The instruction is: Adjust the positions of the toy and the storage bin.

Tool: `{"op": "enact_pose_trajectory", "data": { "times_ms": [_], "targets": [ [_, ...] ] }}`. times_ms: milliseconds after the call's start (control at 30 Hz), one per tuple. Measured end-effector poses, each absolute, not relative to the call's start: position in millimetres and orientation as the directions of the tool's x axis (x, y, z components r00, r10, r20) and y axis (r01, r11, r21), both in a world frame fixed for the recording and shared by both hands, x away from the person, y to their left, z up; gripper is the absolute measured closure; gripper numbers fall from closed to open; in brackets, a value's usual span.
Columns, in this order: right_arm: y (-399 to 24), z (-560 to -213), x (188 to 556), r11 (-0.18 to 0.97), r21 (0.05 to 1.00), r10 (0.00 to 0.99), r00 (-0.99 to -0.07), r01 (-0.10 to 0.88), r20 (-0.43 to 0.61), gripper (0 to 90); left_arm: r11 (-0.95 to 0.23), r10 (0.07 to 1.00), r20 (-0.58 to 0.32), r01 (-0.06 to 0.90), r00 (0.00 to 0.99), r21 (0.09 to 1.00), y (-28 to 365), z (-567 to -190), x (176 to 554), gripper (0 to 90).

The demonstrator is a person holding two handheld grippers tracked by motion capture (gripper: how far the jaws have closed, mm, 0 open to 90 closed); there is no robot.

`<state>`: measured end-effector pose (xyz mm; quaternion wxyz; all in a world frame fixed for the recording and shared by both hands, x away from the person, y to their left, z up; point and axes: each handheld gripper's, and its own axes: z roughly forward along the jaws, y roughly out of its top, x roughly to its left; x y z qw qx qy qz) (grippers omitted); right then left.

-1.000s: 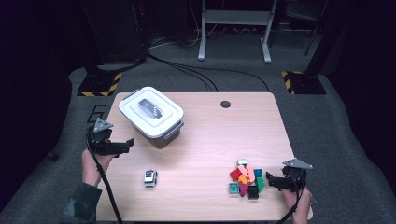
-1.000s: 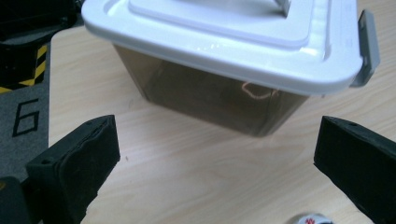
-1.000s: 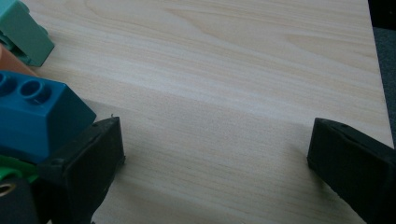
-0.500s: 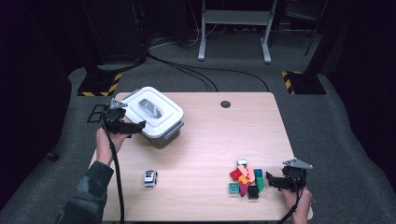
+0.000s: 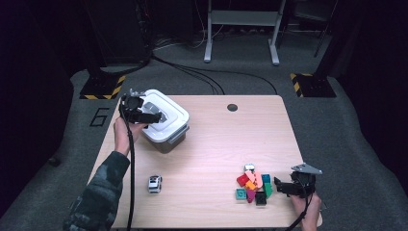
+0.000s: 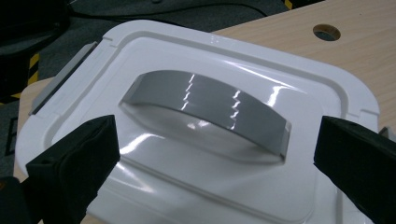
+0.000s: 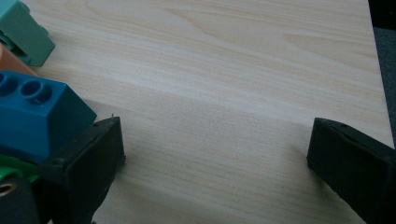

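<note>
My left hand-held gripper hangs spread wide over the white box's lid, its grey handle between the jaws. No label readable. My right hand-held gripper, released, sits beside blocks cut off at frame edge.

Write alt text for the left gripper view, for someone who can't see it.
The left hand-held gripper hangs open just above a white container lid, its two black jaws set either side of the lid's curved grey handle. A light wooden table with a round hole lies beyond.
</note>
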<state>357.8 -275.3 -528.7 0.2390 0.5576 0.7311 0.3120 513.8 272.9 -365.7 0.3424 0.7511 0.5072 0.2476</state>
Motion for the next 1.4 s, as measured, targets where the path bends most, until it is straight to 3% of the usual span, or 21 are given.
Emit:
{"op": "enact_pose_trajectory", "data": {
  "times_ms": [433,967,1400],
  "targets": [
    [-275,-529,358,0.184,0.723,0.964,-0.266,0.666,0.0,3.3,-0.279,0.94,0.067,0.644,0.334,0.712,255,-374,550,6.8],
    [-275,-529,358,0.183,0.724,0.964,-0.266,0.665,0.001,3.5,-0.286,0.939,0.076,0.64,0.335,0.713,253,-376,551,8.3],
    [-275,-529,358,0.184,0.725,0.964,-0.267,0.664,0.0,3.8,-0.303,0.928,0.071,0.629,0.365,0.716,249,-372,547,17.3]
  ]
}}
